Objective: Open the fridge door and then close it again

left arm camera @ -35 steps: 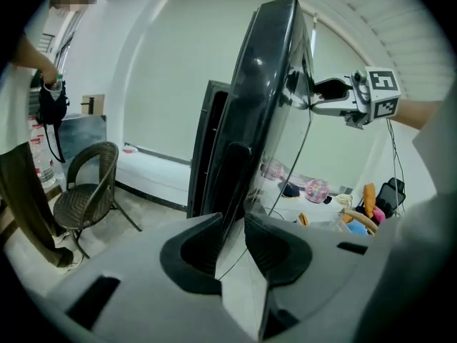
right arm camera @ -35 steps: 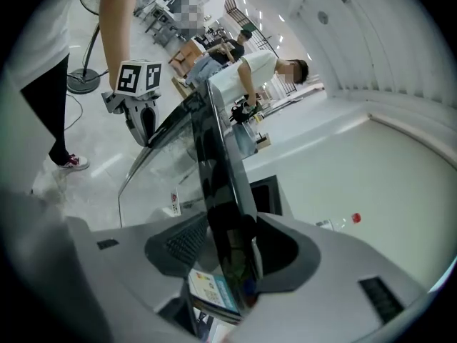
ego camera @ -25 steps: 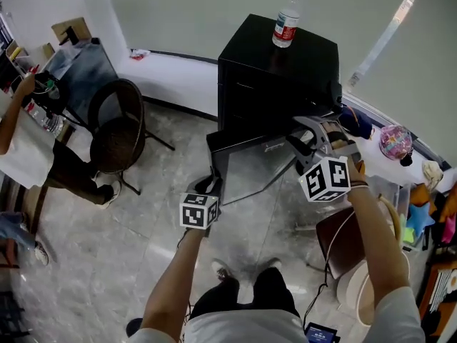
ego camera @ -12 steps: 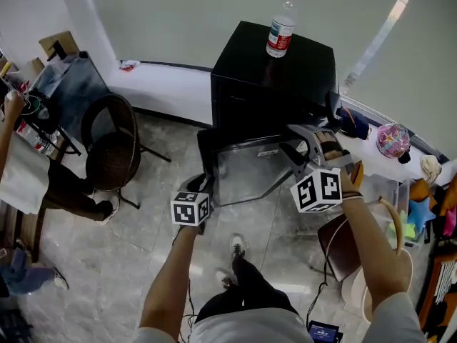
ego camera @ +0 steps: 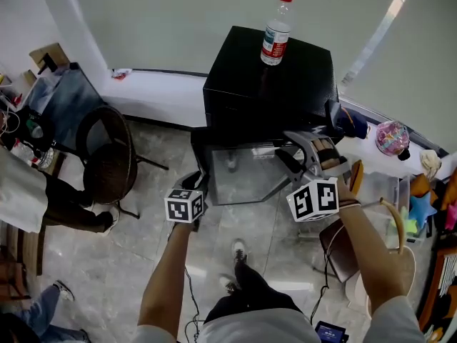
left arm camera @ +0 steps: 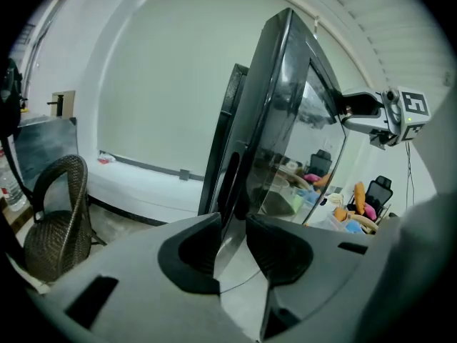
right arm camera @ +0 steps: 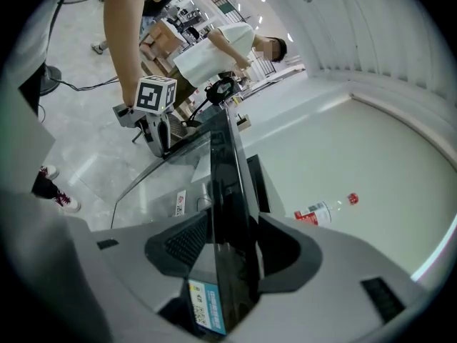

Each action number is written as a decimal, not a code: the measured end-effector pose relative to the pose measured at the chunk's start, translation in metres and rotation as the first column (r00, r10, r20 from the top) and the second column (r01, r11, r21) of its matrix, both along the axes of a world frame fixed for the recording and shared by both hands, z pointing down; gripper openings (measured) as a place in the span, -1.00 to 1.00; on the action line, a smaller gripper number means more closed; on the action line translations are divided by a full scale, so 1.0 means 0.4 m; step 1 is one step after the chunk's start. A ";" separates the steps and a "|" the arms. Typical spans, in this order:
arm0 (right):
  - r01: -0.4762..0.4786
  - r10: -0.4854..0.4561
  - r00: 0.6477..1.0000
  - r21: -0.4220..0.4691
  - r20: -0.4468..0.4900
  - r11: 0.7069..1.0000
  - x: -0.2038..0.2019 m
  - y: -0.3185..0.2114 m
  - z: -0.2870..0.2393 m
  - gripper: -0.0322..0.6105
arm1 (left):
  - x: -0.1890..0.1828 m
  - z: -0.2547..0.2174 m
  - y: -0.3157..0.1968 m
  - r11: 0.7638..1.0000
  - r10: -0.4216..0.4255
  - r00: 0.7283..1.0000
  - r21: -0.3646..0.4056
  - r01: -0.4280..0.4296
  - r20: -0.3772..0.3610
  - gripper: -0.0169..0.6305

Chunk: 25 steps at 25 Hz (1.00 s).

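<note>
The black fridge [ego camera: 285,70] stands against the wall with a plastic bottle [ego camera: 275,31] on top. Its glass door [ego camera: 246,177] is ajar, lying almost flat across the front. My left gripper [ego camera: 194,184] is shut on the door's free left edge. In the left gripper view the door [left arm camera: 285,134] runs between the pads of that gripper [left arm camera: 230,227]. My right gripper [ego camera: 296,148] is shut on the door near its right end. In the right gripper view the dark door edge [right arm camera: 225,163] fills the gap of that gripper [right arm camera: 232,234], with the left gripper [right arm camera: 153,131] at the far end.
A wicker chair [ego camera: 107,163] stands left of the fridge, and a seated person [ego camera: 28,199] is at the far left. A brown chair [ego camera: 343,241] and a cluttered white ledge [ego camera: 393,138] lie to the right. My own feet [ego camera: 239,252] are on the tiled floor before the door.
The door has swung in toward the fridge body. My left gripper moved left and up the picture with the door's free edge; my right gripper shifted a little with it.
</note>
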State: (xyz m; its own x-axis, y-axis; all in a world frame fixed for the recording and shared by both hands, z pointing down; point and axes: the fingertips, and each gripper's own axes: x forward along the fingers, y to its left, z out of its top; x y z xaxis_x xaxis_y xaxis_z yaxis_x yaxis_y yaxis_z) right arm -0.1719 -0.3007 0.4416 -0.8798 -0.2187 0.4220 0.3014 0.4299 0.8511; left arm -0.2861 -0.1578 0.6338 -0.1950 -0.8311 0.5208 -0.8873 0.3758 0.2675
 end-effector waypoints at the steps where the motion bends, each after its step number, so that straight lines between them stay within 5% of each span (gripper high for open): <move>1: -0.002 0.002 1.000 0.001 -0.003 1.000 -0.004 -0.003 0.001 -0.23 | -0.009 0.001 -0.007 1.000 0.002 1.000 0.000 -0.002 0.000 -0.69; 25: -0.054 0.054 0.998 -0.001 -0.022 0.999 -0.076 -0.082 0.005 -0.23 | -0.173 0.006 -0.172 0.999 0.041 0.999 0.030 -0.042 0.027 -0.69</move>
State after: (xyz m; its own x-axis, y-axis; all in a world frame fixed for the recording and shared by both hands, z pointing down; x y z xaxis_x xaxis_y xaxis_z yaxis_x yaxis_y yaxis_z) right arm -0.2023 -0.3336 0.4437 -0.8570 -0.2652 0.4418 0.2966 0.4472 0.8438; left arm -0.3552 -0.2266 0.6363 -0.1733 -0.8541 0.4904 -0.9086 0.3308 0.2549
